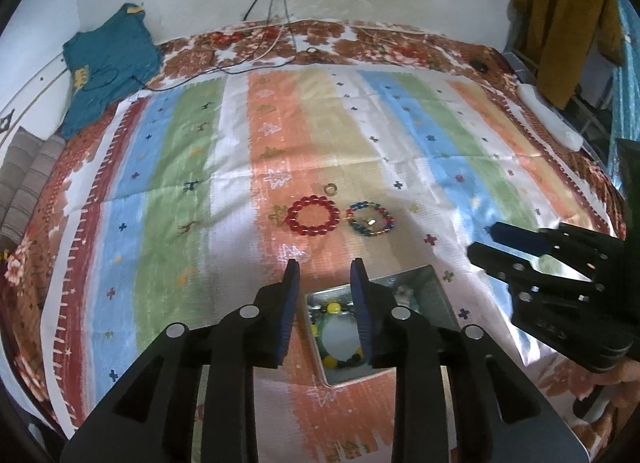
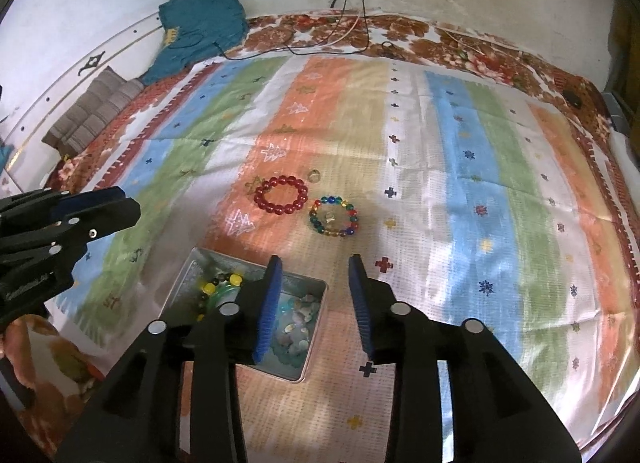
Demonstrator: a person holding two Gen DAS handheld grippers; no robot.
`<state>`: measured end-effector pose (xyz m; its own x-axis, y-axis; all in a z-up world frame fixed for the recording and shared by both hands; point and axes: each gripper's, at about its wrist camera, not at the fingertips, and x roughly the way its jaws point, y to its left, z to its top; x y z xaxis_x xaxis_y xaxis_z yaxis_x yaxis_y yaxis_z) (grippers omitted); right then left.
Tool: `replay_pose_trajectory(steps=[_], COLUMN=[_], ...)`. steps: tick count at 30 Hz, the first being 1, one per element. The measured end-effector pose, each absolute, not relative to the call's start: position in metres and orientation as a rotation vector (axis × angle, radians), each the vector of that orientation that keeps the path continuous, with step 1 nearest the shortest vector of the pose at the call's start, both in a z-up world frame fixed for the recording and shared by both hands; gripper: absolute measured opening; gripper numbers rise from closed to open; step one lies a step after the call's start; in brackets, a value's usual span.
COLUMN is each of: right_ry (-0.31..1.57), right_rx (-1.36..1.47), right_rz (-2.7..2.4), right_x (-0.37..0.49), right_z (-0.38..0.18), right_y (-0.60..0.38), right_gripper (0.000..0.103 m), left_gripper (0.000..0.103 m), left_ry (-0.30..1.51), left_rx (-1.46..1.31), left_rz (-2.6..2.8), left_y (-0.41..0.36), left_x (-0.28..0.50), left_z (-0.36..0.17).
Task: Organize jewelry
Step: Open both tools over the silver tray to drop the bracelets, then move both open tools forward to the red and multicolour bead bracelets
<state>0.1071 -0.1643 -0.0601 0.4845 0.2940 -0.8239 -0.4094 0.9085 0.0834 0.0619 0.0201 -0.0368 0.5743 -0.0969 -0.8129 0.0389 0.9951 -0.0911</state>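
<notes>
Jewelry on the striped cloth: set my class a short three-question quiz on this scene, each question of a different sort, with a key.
1. True or false: the red bracelet lies inside the metal tin.
2. Which lies nearer the tin: (a) red bracelet, (b) multicolored bracelet, (c) neither clearly?
3. Fill in: the small ring on the cloth lies just beyond the ___ bracelet.

Key
1. False; it lies on the cloth.
2. c
3. red
</notes>
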Motion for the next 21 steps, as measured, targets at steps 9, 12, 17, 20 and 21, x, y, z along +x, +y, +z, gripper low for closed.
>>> replay_pose_trajectory(steps=[9, 12, 17, 20, 21], right_ry=[0.981, 0.981, 0.989, 0.998, 1.006], right_rx=[-0.136, -0.135, -0.137, -0.152, -0.157], right_rz=[0.404, 0.391, 0.356, 0.34, 0.336], right_x=[0.115, 0.12, 0.131, 0.137, 0.139], right_z=[-0.063, -0.064, -0.067, -0.071, -0.074], right_y=[-0.164, -0.163, -0.164, -0.162, -0.162], right_gripper=[0.051, 0.054, 0.057, 0.058, 0.059], left_gripper=[0.04, 0.044, 0.047, 0.049, 0.05], left_ry=[1.009, 1.018, 1.041, 1.042, 1.042], left_rx=[-0.066, -0.066, -0.059, -0.062, -0.064], left_rz=[-0.012, 0.011, 0.032, 0.042, 0.044], left_y=[0.032, 0.035, 0.038, 0.04, 0.04], left_x=[0.085, 0.093, 0.102, 0.107, 0.109], left_z=[-0.05, -0.053, -0.058, -0.058, -0.059])
